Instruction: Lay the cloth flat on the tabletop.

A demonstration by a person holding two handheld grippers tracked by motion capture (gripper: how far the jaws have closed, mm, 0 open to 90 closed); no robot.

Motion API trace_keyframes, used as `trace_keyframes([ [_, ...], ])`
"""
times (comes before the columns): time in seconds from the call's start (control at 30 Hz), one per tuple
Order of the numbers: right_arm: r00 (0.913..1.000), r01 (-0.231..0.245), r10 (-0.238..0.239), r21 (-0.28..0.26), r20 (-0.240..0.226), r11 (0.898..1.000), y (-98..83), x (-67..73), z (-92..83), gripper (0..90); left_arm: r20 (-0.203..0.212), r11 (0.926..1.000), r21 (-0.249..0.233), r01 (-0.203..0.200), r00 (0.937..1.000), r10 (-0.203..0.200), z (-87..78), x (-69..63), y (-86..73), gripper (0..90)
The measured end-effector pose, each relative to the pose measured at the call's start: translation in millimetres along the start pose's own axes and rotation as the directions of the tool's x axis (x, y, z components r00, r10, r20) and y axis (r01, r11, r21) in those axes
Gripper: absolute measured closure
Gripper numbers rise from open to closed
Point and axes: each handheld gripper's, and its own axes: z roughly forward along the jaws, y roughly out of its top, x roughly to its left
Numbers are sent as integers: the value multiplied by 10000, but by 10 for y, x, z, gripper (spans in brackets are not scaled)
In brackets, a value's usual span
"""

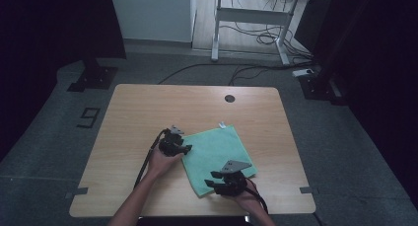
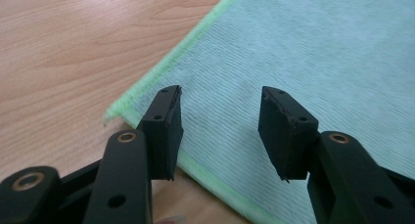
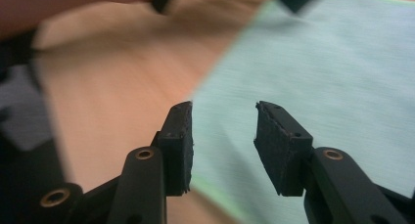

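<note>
Two grippers hover over a green cloth (image 1: 217, 154) near the counter's (image 1: 148, 107) front edge. Left gripper (image 2: 220, 131) fingers spread at its left corner. Right gripper (image 3: 222, 145) fingers spread at its front edge.

A mint-green cloth (image 1: 219, 157) with a brighter green hem and fine ribbed weave is lying under the black left gripper (image 2: 220, 131) and black right gripper (image 3: 222, 145). Beside both, the table (image 1: 148, 107) is showing pale wood grain.

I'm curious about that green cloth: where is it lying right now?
In the high view the green cloth lies flat on the wooden table, right of centre, between the left gripper and right gripper.
</note>
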Motion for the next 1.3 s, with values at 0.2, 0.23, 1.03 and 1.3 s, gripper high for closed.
trace_keyframes([
  [0.2,9904,-556,508,339,1285,9979,-91,-354,62,542,376,9984,8,-563,9977,562,-165,-198,-25,511],
  [0.23,9904,-556,508,339,1285,9979,-91,-354,62,542,376,9984,8,-563,9977,562,-165,-198,-25,508],
  [1.03,9518,-1317,1258,23,2797,9913,-429,-378,-231,515,475,9924,620,-1063,9935,1034,343,-115,298,503],
  [1.3,9454,-1233,1311,-447,2985,9914,-451,-277,-349,515,295,9943,120,-1058,9940,1054,257,-150,244,509],
])
